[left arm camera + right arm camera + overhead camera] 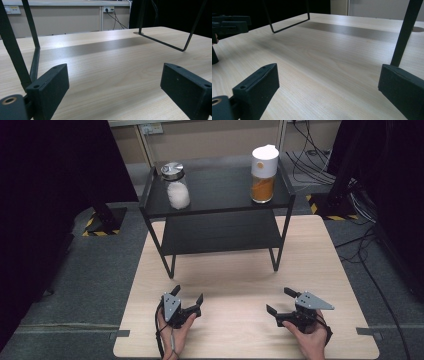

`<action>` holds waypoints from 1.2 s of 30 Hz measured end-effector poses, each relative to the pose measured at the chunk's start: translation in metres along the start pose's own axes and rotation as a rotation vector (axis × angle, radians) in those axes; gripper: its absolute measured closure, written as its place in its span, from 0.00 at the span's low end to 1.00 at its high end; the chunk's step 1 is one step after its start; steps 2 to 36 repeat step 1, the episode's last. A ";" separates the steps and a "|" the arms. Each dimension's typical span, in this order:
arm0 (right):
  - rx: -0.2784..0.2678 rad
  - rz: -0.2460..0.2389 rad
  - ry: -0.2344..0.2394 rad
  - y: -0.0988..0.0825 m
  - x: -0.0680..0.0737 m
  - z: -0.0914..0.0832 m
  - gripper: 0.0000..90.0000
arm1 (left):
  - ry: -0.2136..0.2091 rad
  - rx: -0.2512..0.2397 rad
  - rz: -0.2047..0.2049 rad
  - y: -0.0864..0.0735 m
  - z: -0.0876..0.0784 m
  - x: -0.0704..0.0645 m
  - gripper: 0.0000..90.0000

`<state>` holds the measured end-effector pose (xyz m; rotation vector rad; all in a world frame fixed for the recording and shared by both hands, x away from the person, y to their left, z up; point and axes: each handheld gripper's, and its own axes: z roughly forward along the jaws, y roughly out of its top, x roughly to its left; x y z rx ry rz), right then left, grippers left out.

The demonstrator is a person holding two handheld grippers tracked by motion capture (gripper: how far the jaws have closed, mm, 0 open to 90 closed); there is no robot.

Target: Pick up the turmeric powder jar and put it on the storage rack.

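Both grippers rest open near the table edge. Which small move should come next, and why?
Probably lift the right gripper toward the orange-filled jar on the rack's top shelf: both it and the left gripper are open and empty, and that jar stands on its side.

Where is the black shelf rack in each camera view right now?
High view: the black shelf rack stands at top centre, on the table's far half.
Left gripper view: the rack shows a leg at far left and a foot bar at upper right.
Right gripper view: the rack shows a leg at far right and a foot bar at upper left.
Shared landmark: the light wooden table under it.
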<state>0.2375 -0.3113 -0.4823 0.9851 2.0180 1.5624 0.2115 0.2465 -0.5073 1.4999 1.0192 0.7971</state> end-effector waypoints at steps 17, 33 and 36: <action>-0.001 0.001 0.001 0.000 0.000 0.000 0.04 | 0.000 0.000 -0.001 0.000 0.000 0.000 0.09; -0.001 0.001 0.001 0.000 0.000 0.000 0.04 | 0.000 0.000 -0.001 0.000 0.000 0.000 0.09; -0.001 0.001 0.001 0.000 0.000 0.000 0.04 | 0.000 0.000 -0.001 0.000 0.000 0.000 0.09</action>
